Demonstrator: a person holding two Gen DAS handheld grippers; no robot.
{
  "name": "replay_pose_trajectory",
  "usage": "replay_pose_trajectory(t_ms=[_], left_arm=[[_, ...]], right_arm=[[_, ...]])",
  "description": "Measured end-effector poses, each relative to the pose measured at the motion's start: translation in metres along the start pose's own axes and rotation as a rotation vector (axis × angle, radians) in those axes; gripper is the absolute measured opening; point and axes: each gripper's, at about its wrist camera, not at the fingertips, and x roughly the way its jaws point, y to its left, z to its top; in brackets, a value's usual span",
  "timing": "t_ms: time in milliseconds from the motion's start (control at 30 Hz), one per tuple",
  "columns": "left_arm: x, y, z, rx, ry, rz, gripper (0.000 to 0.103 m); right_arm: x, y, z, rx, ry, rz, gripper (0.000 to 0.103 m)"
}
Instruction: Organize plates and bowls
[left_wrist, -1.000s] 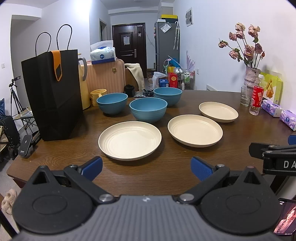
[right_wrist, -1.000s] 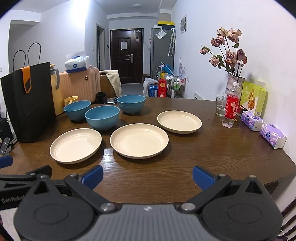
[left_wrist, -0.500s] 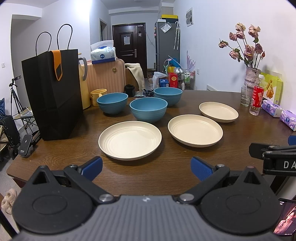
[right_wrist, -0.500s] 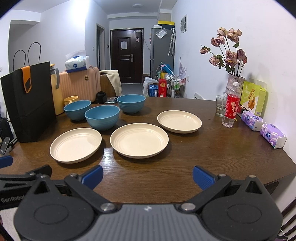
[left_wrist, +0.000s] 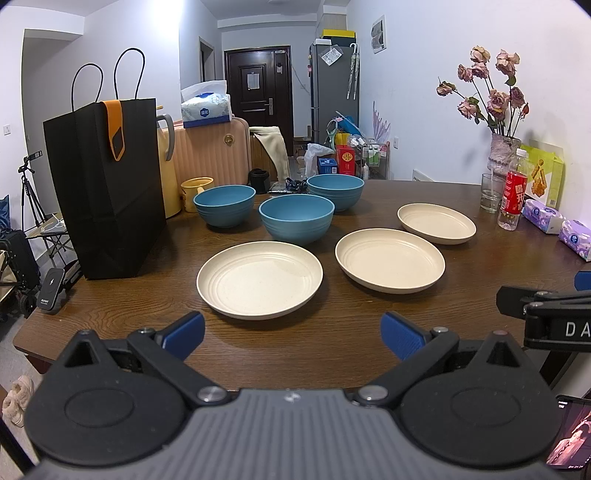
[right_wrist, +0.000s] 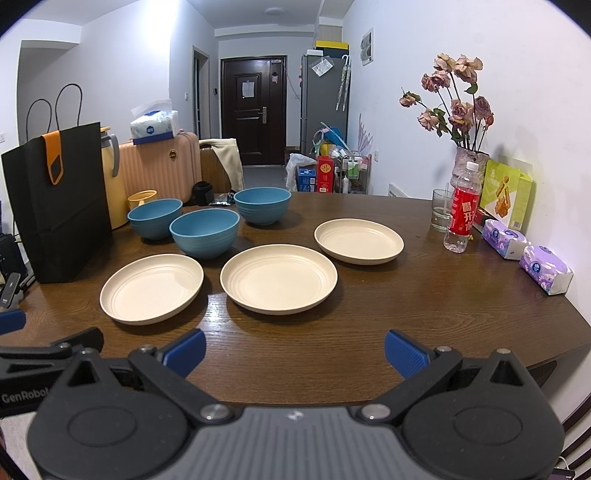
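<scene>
Ahead of both grippers, on the table (right_wrist: 424, 306), we note three cream plates in a row and three blue bowls behind them, all empty, none stacked. Left gripper (left_wrist: 291, 328) and right gripper (right_wrist: 294, 349) both hang spread wide, gripping nothing, short of the table's near edge. Left plate (left_wrist: 259, 279) lies straight ahead of our left tool, middle plate (right_wrist: 279, 278) ahead of the right; we judge each the nearer first pick.

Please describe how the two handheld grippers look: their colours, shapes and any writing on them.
Both look alike. The left gripper and the right gripper each have a grey ribbed body, two black round housings, black angled link arms with silver pivot screws, and blue ribbed finger pads. Seen side-on from the other camera, each shows white lettering, cut off by the picture's edge. No hands or sleeves are visible.
</scene>
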Motion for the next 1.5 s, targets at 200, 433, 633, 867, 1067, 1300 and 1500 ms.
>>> replay_pose_trajectory(t_ms=[200,433,633,867,1067,1300,1500], left_arm=[[0.000,0.000,0.000,-0.001,0.000,0.000,0.103],[0.000,0.000,0.000,-0.001,-0.001,0.000,0.103],[0.000,0.000,0.000,-0.001,-0.001,0.000,0.103],[-0.002,-0.001,0.000,-0.001,-0.003,0.000,0.103],[-0.002,0.000,0.002,-0.004,-0.003,0.000,0.103],[0.002,0.006,0.006,-0.013,-0.010,0.004,0.103],[0.012,0.007,0.003,-0.012,-0.004,0.015,0.103]], right_arm=[[0.000,0.000,0.000,0.000,0.000,0.000,0.103],[0.000,0.000,0.000,0.000,0.000,0.000,0.103],[0.000,0.000,0.000,0.000,0.000,0.000,0.103],[0.000,0.000,0.000,0.000,0.000,0.000,0.103],[0.001,0.000,0.000,0.001,0.002,0.002,0.103],[0.002,0.002,0.002,0.000,0.009,0.002,0.103],[0.017,0.001,-0.001,0.002,0.023,0.001,0.103]])
